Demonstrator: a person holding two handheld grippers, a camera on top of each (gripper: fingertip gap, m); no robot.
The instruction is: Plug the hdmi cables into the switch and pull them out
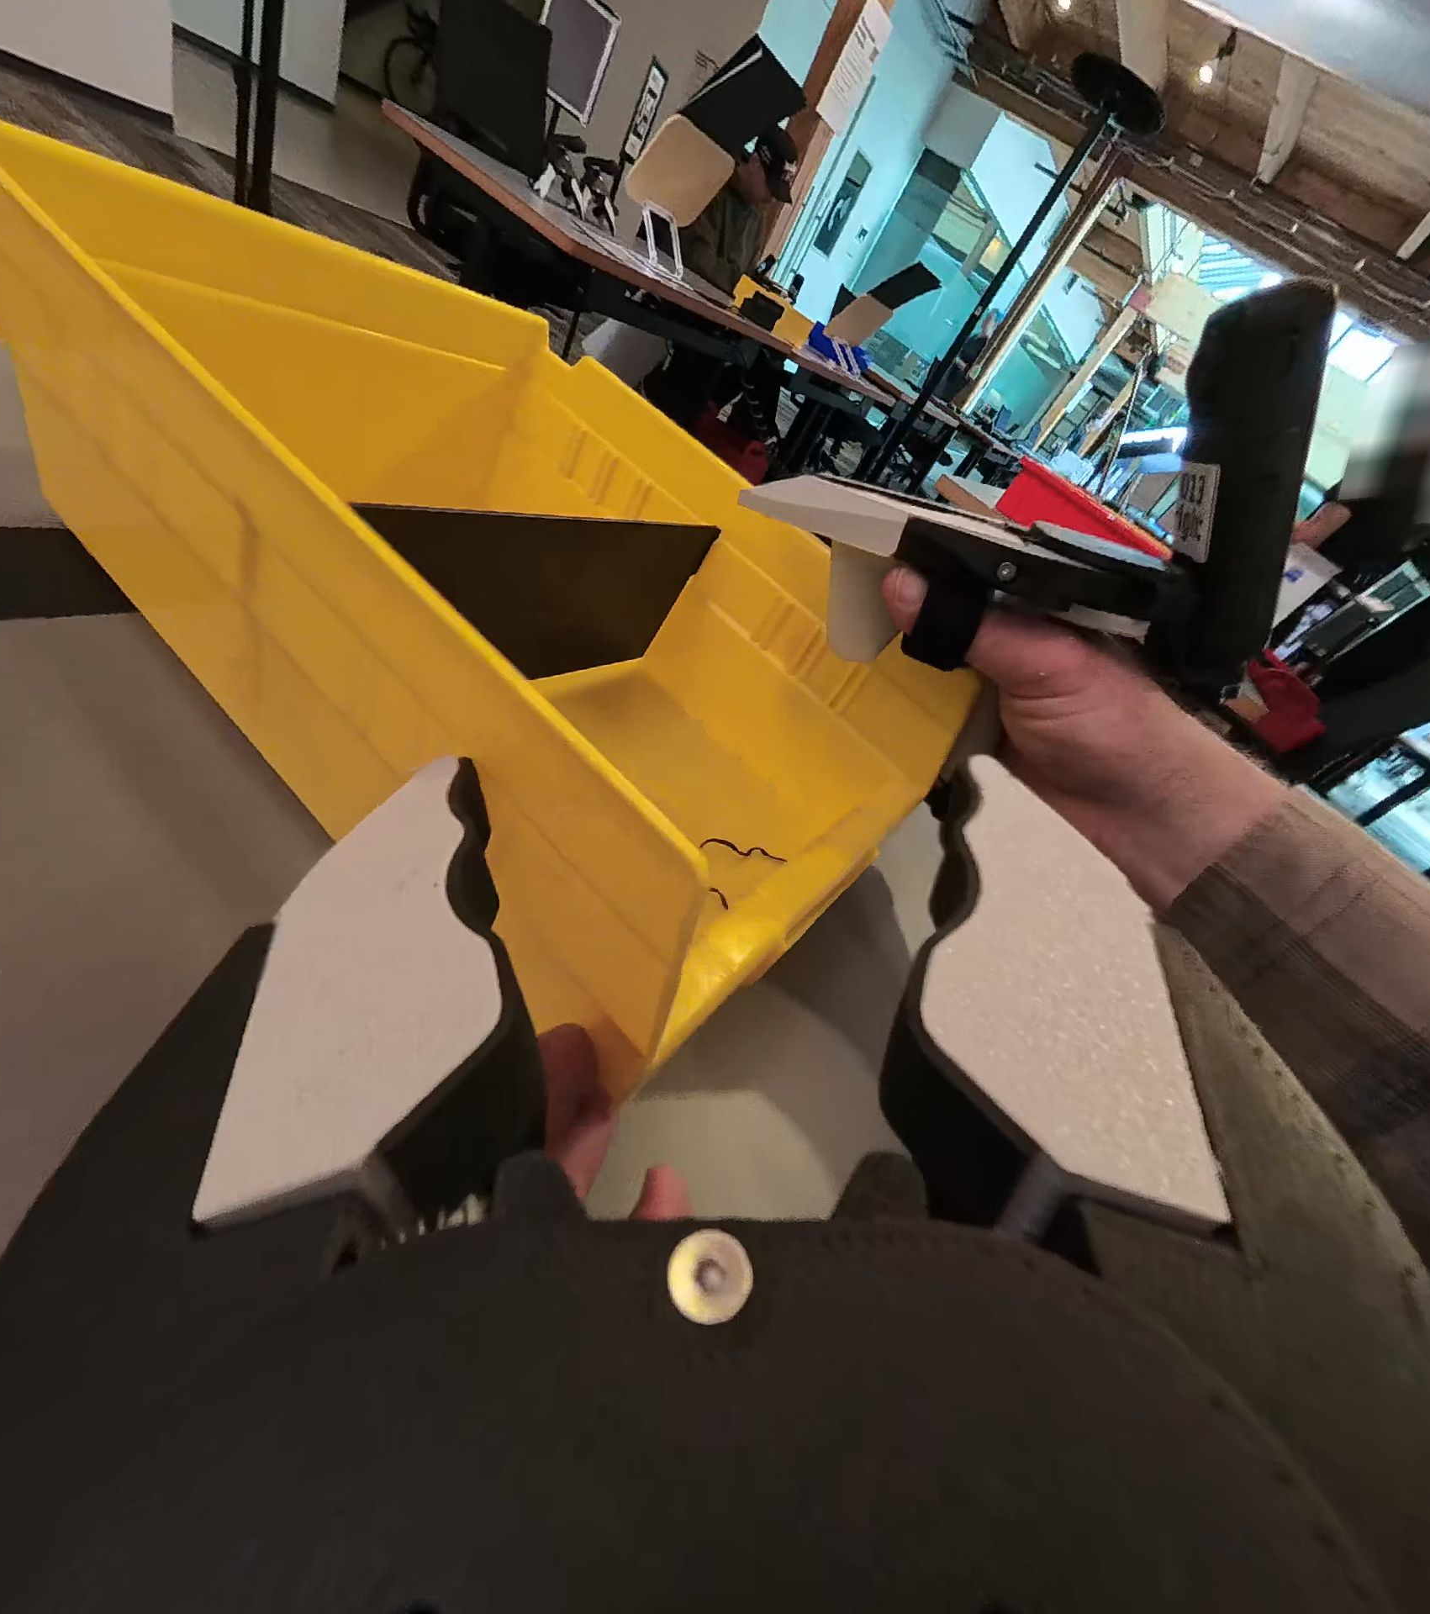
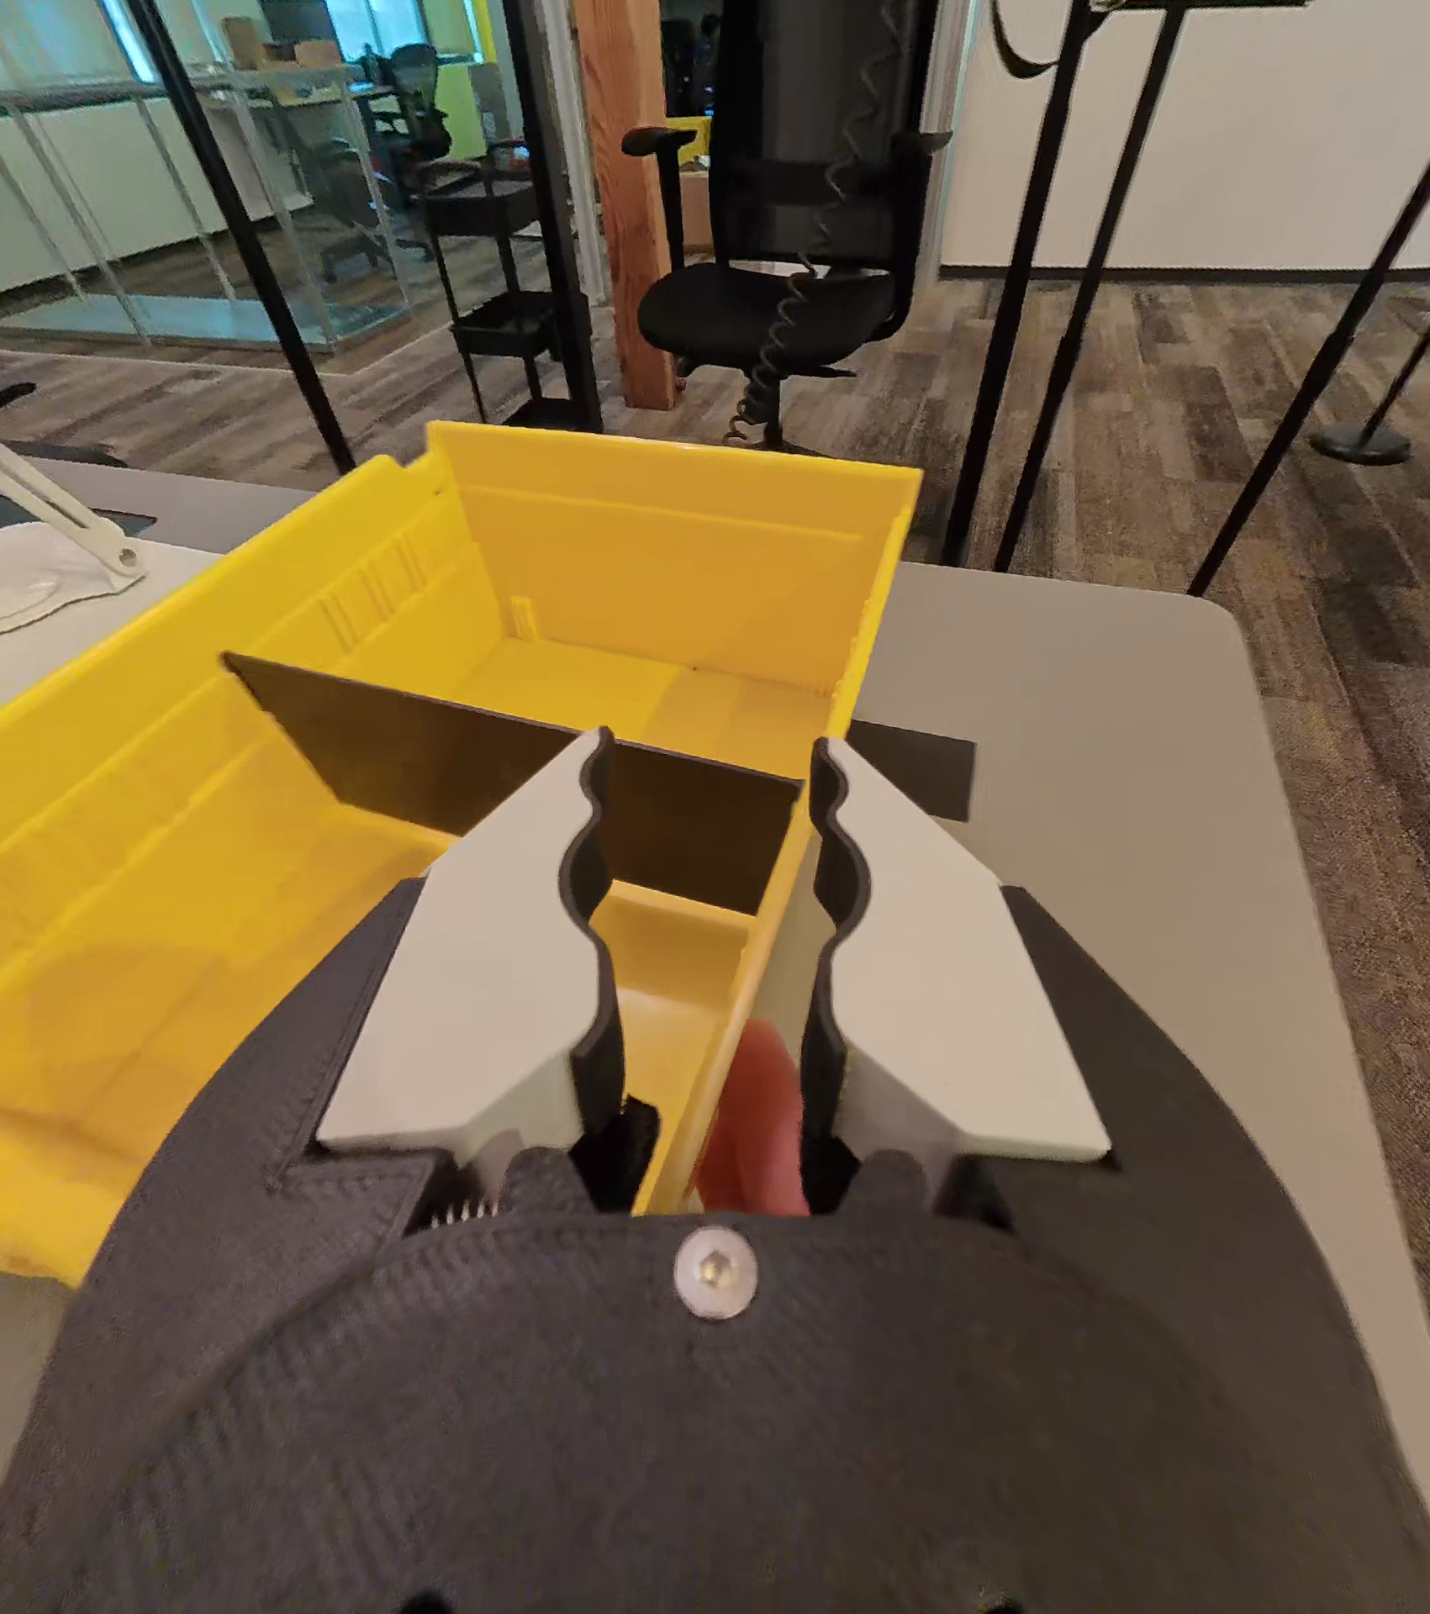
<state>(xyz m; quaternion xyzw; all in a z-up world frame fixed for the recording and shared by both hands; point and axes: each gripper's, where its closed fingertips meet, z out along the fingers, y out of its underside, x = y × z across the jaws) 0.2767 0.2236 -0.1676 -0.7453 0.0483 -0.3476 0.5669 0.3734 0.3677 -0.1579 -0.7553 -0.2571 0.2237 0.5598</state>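
No HDMI cable or switch shows in either view. A yellow plastic bin (image 1: 301, 524) with a black divider (image 1: 545, 576) fills the left wrist view and looks tilted. My left gripper (image 1: 707, 769) is open, with the bin's near wall running between its fingers; a person's fingertips (image 1: 571, 1092) pinch that wall. My right gripper (image 1: 833, 559), held in a hand (image 1: 1069, 725), sits at the bin's far wall. In the right wrist view the right gripper (image 2: 711, 742) is open astride the right wall of the bin (image 2: 126, 873), above the divider (image 2: 432, 751). Both bin compartments look empty except for thin black threads (image 1: 737, 851).
The bin is over a grey table (image 2: 1087, 786) with a black tape strip (image 2: 929, 769). A white lamp base (image 2: 4, 585) stands at the left. Beyond the table's far edge are a black office chair (image 2: 781, 288) and black stand poles (image 2: 1357, 445). Across from one pair of fingers to the other is roughly 20 centimeters.
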